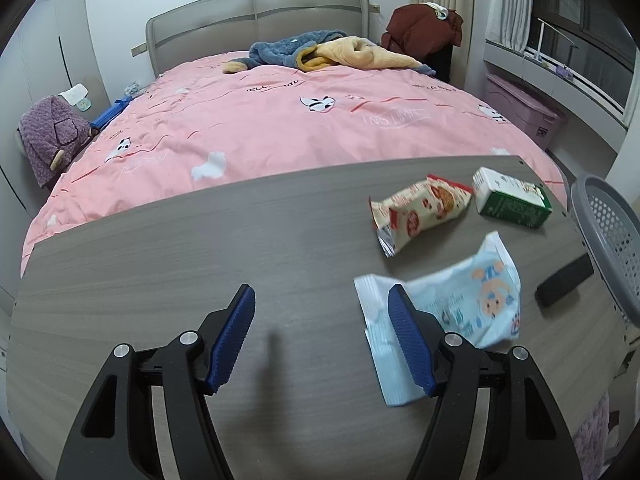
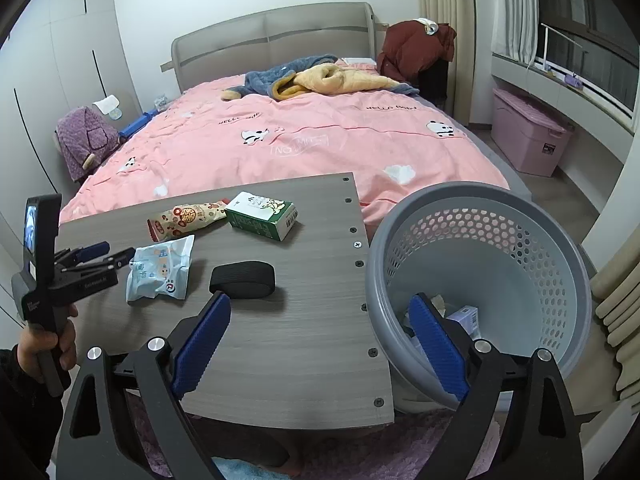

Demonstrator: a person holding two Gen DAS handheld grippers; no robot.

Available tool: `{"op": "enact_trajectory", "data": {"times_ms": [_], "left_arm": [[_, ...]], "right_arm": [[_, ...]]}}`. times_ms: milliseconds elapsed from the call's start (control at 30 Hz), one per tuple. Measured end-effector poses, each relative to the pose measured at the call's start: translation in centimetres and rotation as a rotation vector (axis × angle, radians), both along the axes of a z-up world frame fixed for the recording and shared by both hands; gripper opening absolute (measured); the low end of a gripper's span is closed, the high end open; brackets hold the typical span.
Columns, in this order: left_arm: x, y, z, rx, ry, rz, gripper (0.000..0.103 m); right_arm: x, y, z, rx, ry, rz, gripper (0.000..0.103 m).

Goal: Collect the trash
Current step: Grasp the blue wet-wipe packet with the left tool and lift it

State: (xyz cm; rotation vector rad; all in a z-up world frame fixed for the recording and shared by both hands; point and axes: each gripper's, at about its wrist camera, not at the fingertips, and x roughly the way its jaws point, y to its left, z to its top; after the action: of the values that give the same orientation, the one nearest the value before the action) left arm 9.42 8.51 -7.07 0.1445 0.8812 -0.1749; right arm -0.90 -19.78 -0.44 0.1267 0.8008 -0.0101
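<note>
Left hand-held gripper (image 1: pixel 320 336) is hovering low over the bench (image 1: pixel 200 248) with its fingers spread wide and nothing between them; its right finger is overlapping the near edge of the light-blue wrapper (image 1: pixel 452 300), which is lying flat on the bench. Whether that finger is touching the wrapper cannot be told. Right hand-held gripper (image 2: pixel 320 344) is also standing wide and empty, straddling the bench corner and the rim of the grey basket (image 2: pixel 472 200) just beside the bench. Beyond the wrapper, a red-and-cream snack bag (image 1: pixel 420 208) and a green-and-white carton (image 1: pixel 512 198) are lying near each other at the far side; a black band-like object (image 2: pixel 243 278) is sitting between the wrapper and the basket. Some items are already showing in the basket bottom.

Judged risk: thin flat film may slide under a closing finger instead of lifting, so the jaws could shut on air, or push the wrapper into the black object.
</note>
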Motion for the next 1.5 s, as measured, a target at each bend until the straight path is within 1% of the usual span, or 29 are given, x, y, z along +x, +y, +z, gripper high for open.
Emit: {"op": "enact_trajectory", "data": {"times_ms": [133,233,400,500,633,733,933,1067,1167,1233,1300,1400,1500], "left_arm": [[-1.2,-0.2,-0.3,0.007,0.008,-0.020,0.066],[-1.5,-0.4,-0.1,0.026,-0.009,-0.018,0.066],[-0.4,0.0,1.4,-0.013,-0.036,-0.007,0.066],[1.0,0.0,1.5,-0.018,-0.021,-0.020,0.066],[2.3,-0.1,0.3,-0.004,0.031,-0.027,0.066],[1.8,-0.3,-0.3,0.004,0.042,-0.037,0.066],[-0.4,-0.5,-0.9,-0.029,0.069,-0.054,0.066],[-2.1,-0.7,-0.2,-0.015,0.040,-0.034,0.066],[-3.4,-0.8,1.2,-0.029,0.008,-0.020,0.066],[-4.1,-1.2,2.3,-0.056,-0.008,-0.040,0.066],[-4.4,-2.3,3.1,-0.077,-0.002,-0.077,0.066],[-4.3,-4.1,3.2,-0.097,0.020,-0.118,0.066],[-3.9,-6.0,2.5,-0.089,0.052,-0.143,0.066]], "right_arm": [[-0.3,0.0,0.1,0.005,-0.005,0.000,0.089],[-0.5,0.2,0.3,0.012,-0.010,0.005,0.089],[-1.1,0.6,0.4,0.011,-0.018,0.012,0.089],[-1.4,0.5,0.5,0.016,-0.021,0.009,0.089],[-1.8,0.2,1.0,0.016,-0.035,0.000,0.090],[-1.9,-0.2,1.0,0.020,-0.040,-0.010,0.091],[-1.8,-0.5,0.6,0.035,-0.033,-0.012,0.091],[-1.6,-0.4,0.2,0.047,-0.028,-0.005,0.091],[-1.6,-0.4,-0.1,0.051,-0.025,-0.001,0.091],[-1.5,-0.4,-0.4,0.057,-0.021,0.000,0.091],[-1.5,-0.4,-0.7,0.065,-0.018,0.000,0.091],[-1.3,-0.5,-1.1,0.081,-0.011,0.001,0.091],[-1.3,-0.6,-1.3,0.084,-0.008,0.002,0.091]]}}
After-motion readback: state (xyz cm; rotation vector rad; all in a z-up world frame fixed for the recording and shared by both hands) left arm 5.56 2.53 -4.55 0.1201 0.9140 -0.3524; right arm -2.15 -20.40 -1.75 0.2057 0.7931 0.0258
